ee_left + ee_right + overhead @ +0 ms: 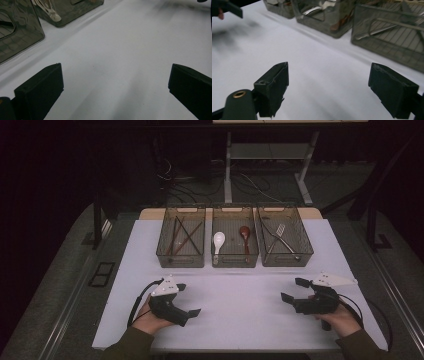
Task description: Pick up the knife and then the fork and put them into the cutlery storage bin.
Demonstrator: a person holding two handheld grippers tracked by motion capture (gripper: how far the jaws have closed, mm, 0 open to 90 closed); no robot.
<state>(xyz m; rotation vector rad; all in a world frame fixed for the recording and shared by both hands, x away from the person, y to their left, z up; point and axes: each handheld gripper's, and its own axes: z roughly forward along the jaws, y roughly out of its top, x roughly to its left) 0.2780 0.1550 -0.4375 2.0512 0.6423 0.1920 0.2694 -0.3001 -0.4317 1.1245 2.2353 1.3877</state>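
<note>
Three smoky clear bins stand in a row at the far side of the white table [240, 320]. The left bin [181, 262] holds dark chopsticks [182, 237]. In the middle bin [235, 262] lie a white spoon [218, 240] and a red spoon [244, 234]. A metal fork [280, 231] rests in the right bin [289, 262]. My left gripper [188, 299] hovers low over the near left of the table, jaws wide and empty [115, 85]. My right gripper [292, 289] sits at the near right, also open with nothing between its jaws [328, 87].
Bare white tabletop lies between the two grippers and in front of the bins. Beyond the table stands a desk frame [230, 170] with cables [250, 182] on the dark floor. The table's near edge [240, 349] is close to both hands.
</note>
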